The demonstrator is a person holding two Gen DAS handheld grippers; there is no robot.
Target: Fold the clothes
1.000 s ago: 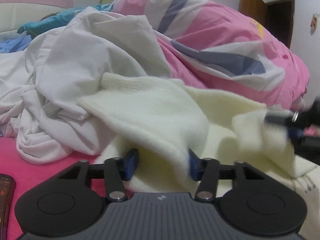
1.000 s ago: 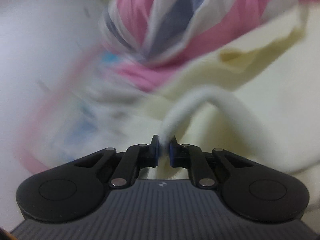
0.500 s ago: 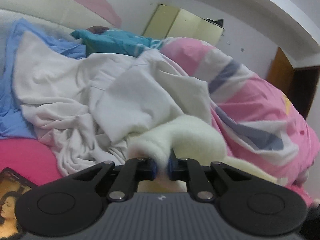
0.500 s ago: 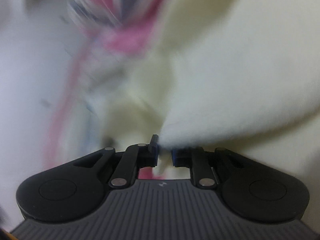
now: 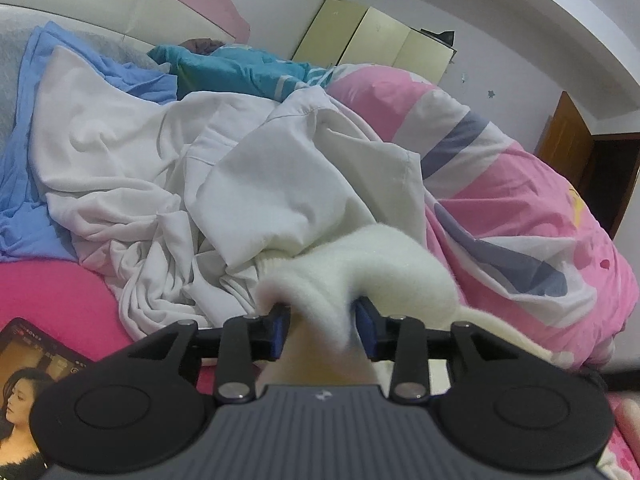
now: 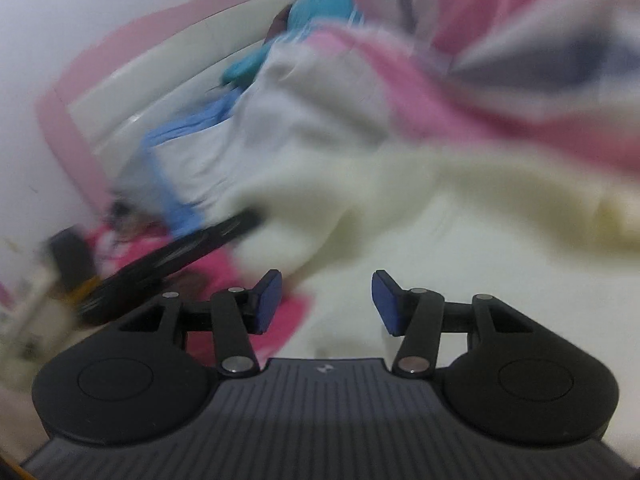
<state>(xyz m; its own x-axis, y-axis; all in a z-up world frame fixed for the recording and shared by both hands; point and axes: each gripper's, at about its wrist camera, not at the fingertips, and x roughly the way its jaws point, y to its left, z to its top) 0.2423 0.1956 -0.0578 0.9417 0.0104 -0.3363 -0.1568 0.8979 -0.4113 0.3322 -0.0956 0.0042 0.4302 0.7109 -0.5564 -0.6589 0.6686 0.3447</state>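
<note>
A: What carries everything here?

B: A bed with a bright pink sheet [image 5: 48, 292]. Behind it stands a cream padded headboard [image 5: 120, 4] trimmed in pale pink, against a white wall with a few dark marks. A pale yellow cabinet [image 5: 372, 40] sits in the far corner, and a brown wooden door [image 5: 568, 136] stands at the right.

A: And on the bed?

B: A heap of laundry toward the headboard: a large white garment [image 5: 260, 176] crumpled in the middle, a blue cloth [image 5: 20, 200] under its left side, a teal piece [image 5: 224, 68] behind it. A pink quilt [image 5: 520, 208] with white and grey-blue stripes bulges along the right side. At the near left edge of the bed lies a phone [image 5: 28, 364], its screen lit.

A: Any baskets or boxes?

B: None visible; the clothes lie loose on the sheet.

A: Where is the piece being folded?

B: The cream fleece garment [image 5: 360, 264] lies at the near edge of the bed, in front of the white heap and beside the quilt. A bunched fold of it fills the gap of the left gripper [image 5: 322, 330]. Its jaws have just been opening, and the blue pads sit against the fleece on both sides; whether they press on it, I cannot tell.

A: The right gripper?

B: The right gripper [image 6: 324, 300] is released. Its jaws have just been opening and nothing is between the pads; the fleece spreads below and beyond them, in a blurred view.
</note>
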